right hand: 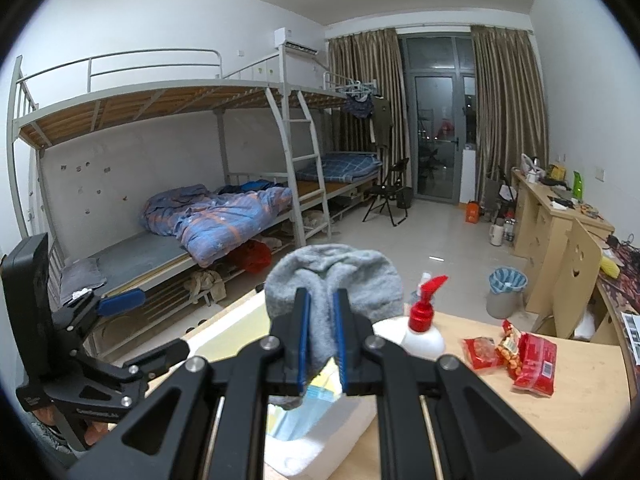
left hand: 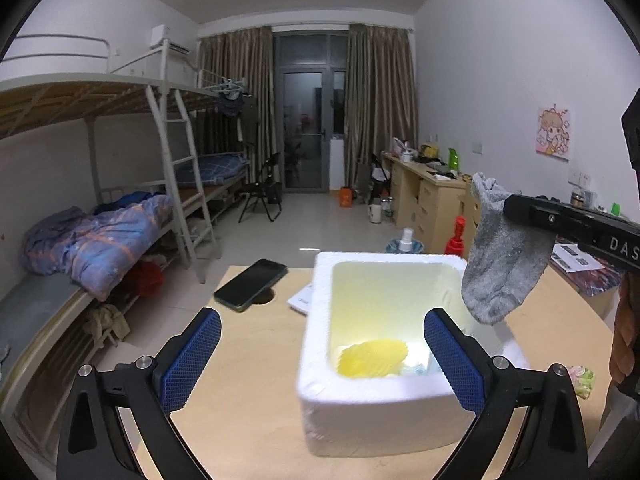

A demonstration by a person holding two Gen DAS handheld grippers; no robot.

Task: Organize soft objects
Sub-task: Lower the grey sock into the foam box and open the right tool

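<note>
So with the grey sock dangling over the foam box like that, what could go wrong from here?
1. The right gripper pinches the grey sock near the white foam box's right rim; released there, it may drape over the edge.
2. The open left gripper straddles the box's near wall and could nudge the light box.
3. The phone overhangs the table edge; a shove could tip it.

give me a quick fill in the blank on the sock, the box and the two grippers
1. The right gripper is shut on a grey ____.
2. The sock hangs over the white foam ____.
3. The left gripper has nothing between its pads, and its jaws stand ____.
4. A yellow thing lies ____ the box.

Missing words: sock; box; open; inside
</note>
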